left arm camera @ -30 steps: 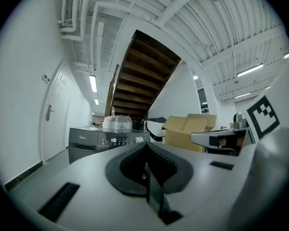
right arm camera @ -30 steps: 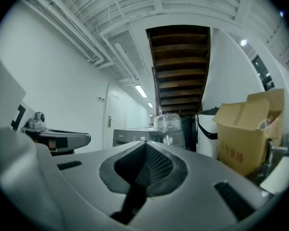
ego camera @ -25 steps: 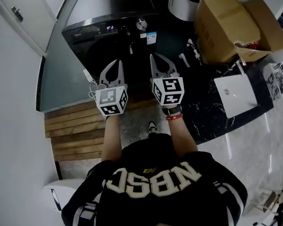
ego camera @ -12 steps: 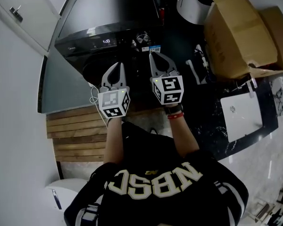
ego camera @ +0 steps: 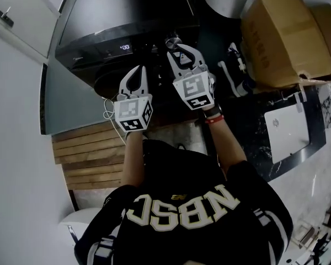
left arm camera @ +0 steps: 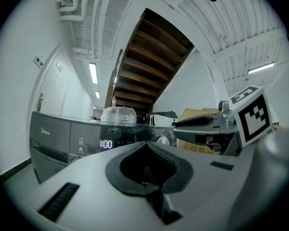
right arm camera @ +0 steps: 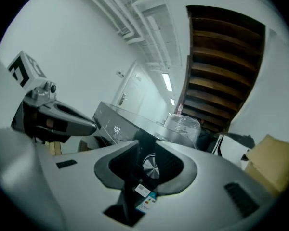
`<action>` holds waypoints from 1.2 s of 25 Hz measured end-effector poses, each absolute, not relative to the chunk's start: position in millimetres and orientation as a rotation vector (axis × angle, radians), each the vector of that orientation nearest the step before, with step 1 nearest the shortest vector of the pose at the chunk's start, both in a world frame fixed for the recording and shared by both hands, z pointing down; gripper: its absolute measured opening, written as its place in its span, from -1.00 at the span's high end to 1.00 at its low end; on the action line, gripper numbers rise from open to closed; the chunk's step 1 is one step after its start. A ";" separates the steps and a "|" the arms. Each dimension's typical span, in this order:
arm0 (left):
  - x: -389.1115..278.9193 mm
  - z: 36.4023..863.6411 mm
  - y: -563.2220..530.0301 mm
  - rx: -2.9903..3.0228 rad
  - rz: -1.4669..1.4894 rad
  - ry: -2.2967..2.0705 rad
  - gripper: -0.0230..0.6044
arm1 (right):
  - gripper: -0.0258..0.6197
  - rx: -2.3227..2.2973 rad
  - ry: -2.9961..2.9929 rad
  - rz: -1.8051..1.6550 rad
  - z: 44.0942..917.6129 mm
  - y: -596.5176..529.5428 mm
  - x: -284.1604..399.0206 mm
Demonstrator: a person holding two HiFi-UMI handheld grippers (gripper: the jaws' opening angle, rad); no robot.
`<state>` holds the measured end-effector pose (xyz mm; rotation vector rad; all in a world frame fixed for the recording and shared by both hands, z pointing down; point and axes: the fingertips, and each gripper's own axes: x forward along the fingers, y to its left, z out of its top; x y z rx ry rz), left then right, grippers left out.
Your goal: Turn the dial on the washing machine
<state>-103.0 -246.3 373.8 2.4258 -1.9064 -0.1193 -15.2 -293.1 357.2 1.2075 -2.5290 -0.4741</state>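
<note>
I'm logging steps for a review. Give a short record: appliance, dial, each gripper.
Appliance: dark washing machine, display lit
Dial: silver, untouched
Right gripper: jaws apart, just been opening; dial seen ahead through their gap, not gripped
Left gripper: shut, empty

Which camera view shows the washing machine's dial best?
The right gripper view: the silver dial shows face-on through the gap between the right gripper's fingers, which have just been opening, gripping nothing. The head view shows it small; the left gripper view, just an edge.
</note>
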 end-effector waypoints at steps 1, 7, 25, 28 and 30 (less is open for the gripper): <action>-105.3 376.7 -248.4 2.426 -0.118 -1.899 0.88 | 0.60 1.178 -2.489 -0.525 360.9 -297.2 -18.8; -117.5 387.7 -258.3 2.428 -0.107 -1.867 0.88 | 0.33 1.018 -2.281 -0.763 380.4 -318.8 -32.9; -126.3 397.0 -252.7 2.454 -0.073 -1.826 0.88 | 0.18 0.701 -1.661 -1.259 430.2 -349.9 -45.8; -129.1 396.8 -250.1 2.447 -0.079 -1.834 0.88 | 0.18 0.682 -1.599 -1.281 433.7 -354.2 -44.7; -131.6 396.3 -248.9 2.442 -0.083 -1.842 0.88 | 0.18 0.669 -1.556 -1.301 435.2 -355.9 -43.9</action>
